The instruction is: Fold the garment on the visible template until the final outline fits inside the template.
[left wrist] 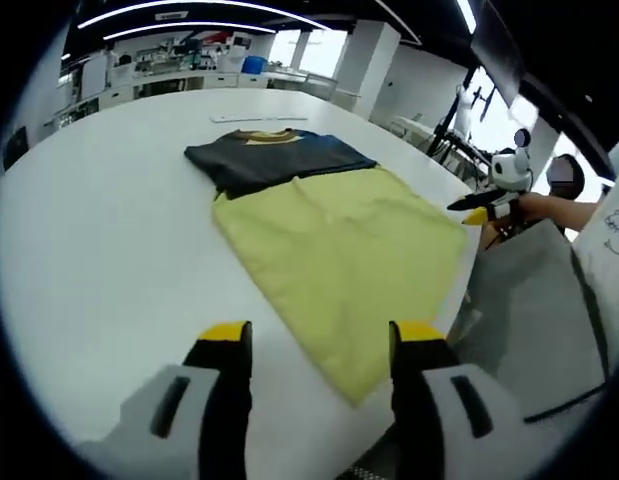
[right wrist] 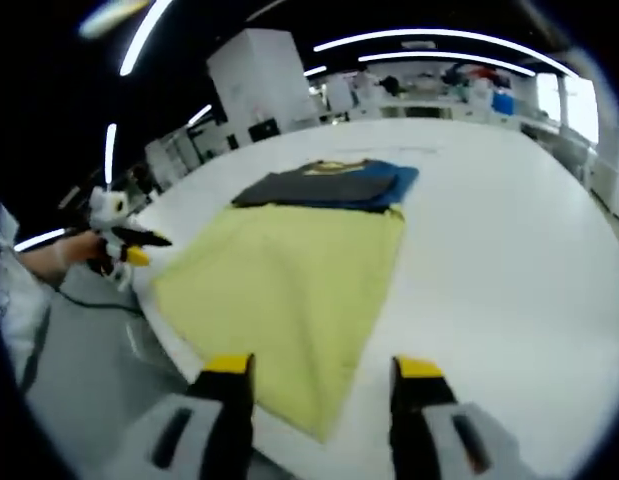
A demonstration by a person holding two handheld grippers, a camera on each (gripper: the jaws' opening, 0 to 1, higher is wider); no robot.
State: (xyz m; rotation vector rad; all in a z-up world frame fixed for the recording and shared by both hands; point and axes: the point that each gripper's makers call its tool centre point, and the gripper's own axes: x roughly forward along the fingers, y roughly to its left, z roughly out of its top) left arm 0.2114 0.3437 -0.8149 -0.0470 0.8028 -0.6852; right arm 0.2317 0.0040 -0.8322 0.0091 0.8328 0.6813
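Presently on the white table [left wrist: 109, 230]:
- Yellow sheet [left wrist: 339, 260], spread flat, one corner reaching the table's near edge; seen again in the right gripper view [right wrist: 289, 290]
- Dark garment [left wrist: 274, 158] with blue part and yellow neck trim, folded, lying at the sheet's far end and overlapping its edge; also [right wrist: 329, 185]
- Left gripper [left wrist: 319, 335]: yellow-tipped jaws wide apart, holding nothing, above the sheet's near corner
- Right gripper [right wrist: 319, 370]: jaws wide apart, empty, over the sheet's near corner; also seen beside the table edge [left wrist: 489, 208]
- Background: shelving and benches, blurred
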